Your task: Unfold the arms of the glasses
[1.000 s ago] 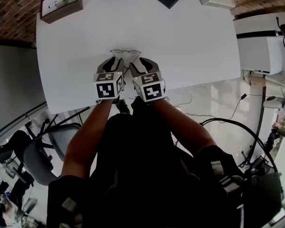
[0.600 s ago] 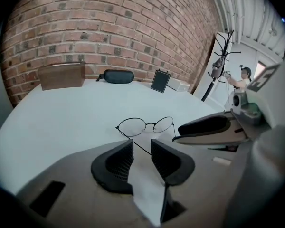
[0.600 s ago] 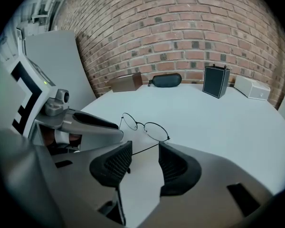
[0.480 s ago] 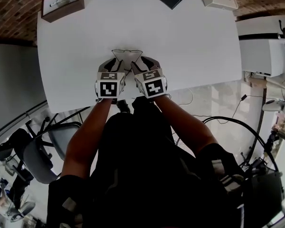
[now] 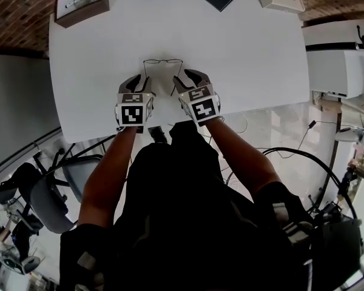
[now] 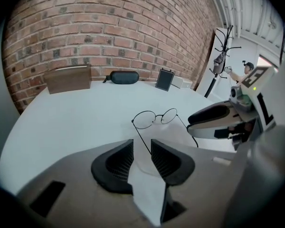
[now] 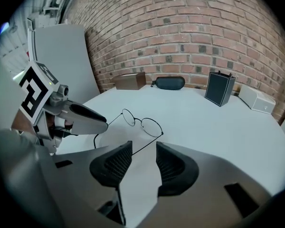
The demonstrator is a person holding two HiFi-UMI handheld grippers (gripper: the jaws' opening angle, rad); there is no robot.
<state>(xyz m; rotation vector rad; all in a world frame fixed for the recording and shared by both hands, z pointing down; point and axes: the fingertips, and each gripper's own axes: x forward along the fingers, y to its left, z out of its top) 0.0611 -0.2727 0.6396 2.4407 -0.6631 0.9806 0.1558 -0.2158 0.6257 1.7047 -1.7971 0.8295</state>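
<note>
White table [image 5: 249, 47] | glasses [image 5: 162, 60] lenses crosswise, arms pointing toward person [image 5: 182, 211]

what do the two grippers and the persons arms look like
The left gripper and right gripper match: grey bodies, each with two curved jaws lined with black ribbed pads. Each carries a white cube printed with black square markers. The person wears a dark top; the forearms are uncovered.
</note>
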